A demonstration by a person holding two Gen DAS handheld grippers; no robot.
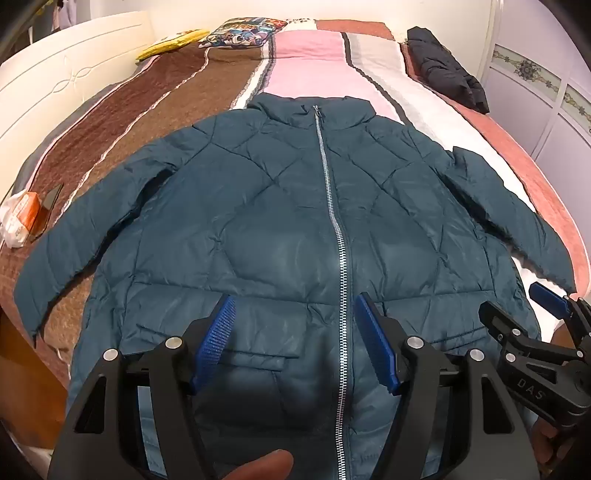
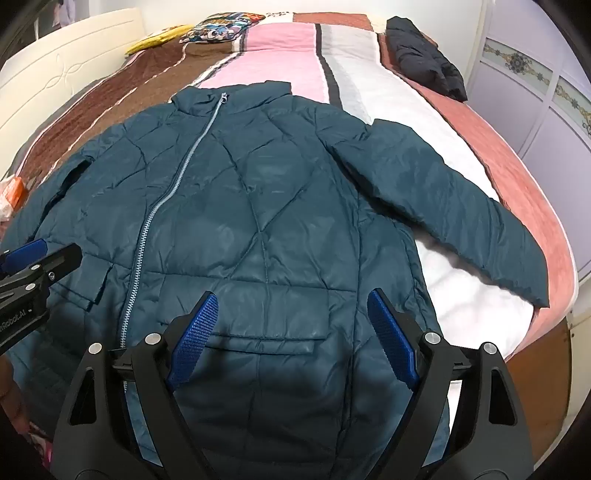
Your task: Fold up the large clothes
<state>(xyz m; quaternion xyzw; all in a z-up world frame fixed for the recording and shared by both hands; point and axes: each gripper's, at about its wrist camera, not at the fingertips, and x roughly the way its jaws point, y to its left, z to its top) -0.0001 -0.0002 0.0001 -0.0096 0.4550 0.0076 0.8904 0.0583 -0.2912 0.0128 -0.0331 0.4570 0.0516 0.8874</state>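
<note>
A teal quilted puffer jacket [image 1: 280,221] lies flat and front-up on the bed, zipped shut, with both sleeves spread out to the sides. It also shows in the right wrist view [image 2: 258,206]. My left gripper [image 1: 295,310] is open and empty, above the jacket's lower front over the zip. My right gripper [image 2: 291,310] is open and empty, above the jacket's lower right pocket flap. The right gripper also shows at the right edge of the left wrist view [image 1: 546,314]. The left gripper also shows at the left edge of the right wrist view [image 2: 33,258].
The bed has a striped blanket [image 1: 306,70] in brown, pink, white and red. A folded dark jacket [image 1: 443,66] lies at the far right. A patterned pillow [image 1: 240,33] and a yellow item [image 1: 173,44] lie at the far end. An orange and white packet [image 1: 20,218] sits at the left edge.
</note>
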